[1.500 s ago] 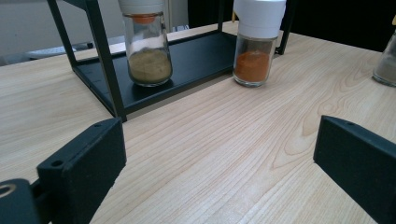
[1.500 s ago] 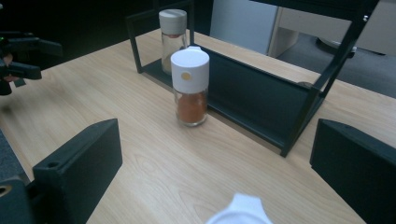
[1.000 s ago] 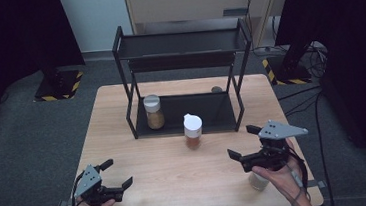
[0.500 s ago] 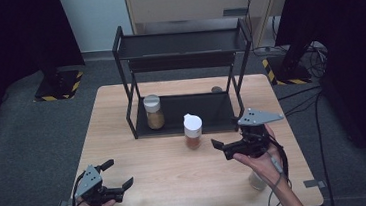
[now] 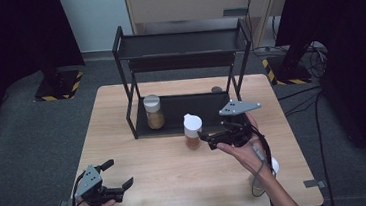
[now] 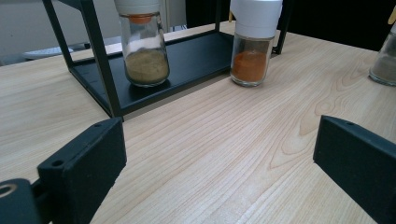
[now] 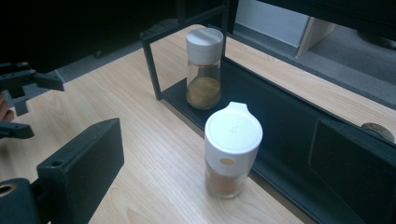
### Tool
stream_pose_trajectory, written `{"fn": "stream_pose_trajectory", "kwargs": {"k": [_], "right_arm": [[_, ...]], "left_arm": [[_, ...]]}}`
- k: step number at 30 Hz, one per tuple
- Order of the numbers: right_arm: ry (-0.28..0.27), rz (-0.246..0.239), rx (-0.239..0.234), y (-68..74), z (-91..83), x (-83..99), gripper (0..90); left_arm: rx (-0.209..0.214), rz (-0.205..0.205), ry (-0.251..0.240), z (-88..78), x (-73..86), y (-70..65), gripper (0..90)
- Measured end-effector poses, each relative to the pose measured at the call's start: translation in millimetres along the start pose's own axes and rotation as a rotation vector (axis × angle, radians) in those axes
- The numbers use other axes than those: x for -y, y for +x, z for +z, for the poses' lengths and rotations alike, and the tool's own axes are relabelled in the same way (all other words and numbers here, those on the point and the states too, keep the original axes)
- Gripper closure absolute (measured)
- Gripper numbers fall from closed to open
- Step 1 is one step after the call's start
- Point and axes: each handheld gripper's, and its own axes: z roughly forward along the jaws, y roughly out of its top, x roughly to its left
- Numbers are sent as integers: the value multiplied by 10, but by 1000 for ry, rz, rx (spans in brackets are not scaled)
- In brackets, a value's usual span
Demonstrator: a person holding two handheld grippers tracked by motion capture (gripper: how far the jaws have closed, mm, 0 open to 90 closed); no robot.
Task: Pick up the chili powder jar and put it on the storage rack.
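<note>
An orange-spice jar (image 5: pixel 192 131) with a white pouring cap stands on the table in front of a black two-tier rack (image 5: pixel 181 42). My right gripper (image 5: pixel 208 140) is open just to its right, jaws pointing at it. In the right gripper view the jar (image 7: pixel 231 149) stands a little ahead of the wide-apart jaws of my right gripper (image 7: pixel 219 186). A tan-spice jar (image 5: pixel 153 112) stands on the rack's bottom shelf. My left gripper (image 5: pixel 117 173) rests open at the front left, holding nothing.
A third jar (image 5: pixel 273 166) stands at the front right, partly hidden by the person's forearm; it is at the edge of the left gripper view (image 6: pixel 385 58). A small brown disc (image 5: pixel 216 89) lies behind the rack. The wooden table (image 5: pixel 178 183) is bare between the grippers.
My right gripper has moved forward and left from the front right up to the orange-spice jar, uncovering the third jar. The left gripper has stayed put.
</note>
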Motion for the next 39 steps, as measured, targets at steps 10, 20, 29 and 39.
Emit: {"fn": "stream_pose_trajectory", "kwargs": {"k": [10,20,29,39], "right_arm": [[29,8,10,17,283,-134,47],[68,26,39,-22,545,-161,50],[100,38,63,-23,773,-137,61],[137,30,100,30,1005,-85,87]], "left_arm": [[3,-1,-1,1,2,5,17],[5,1,1,2,1,6,17],[-1,-3,1,2,3,6,18],[2,-4,-2,-4,8,11,18]]}}
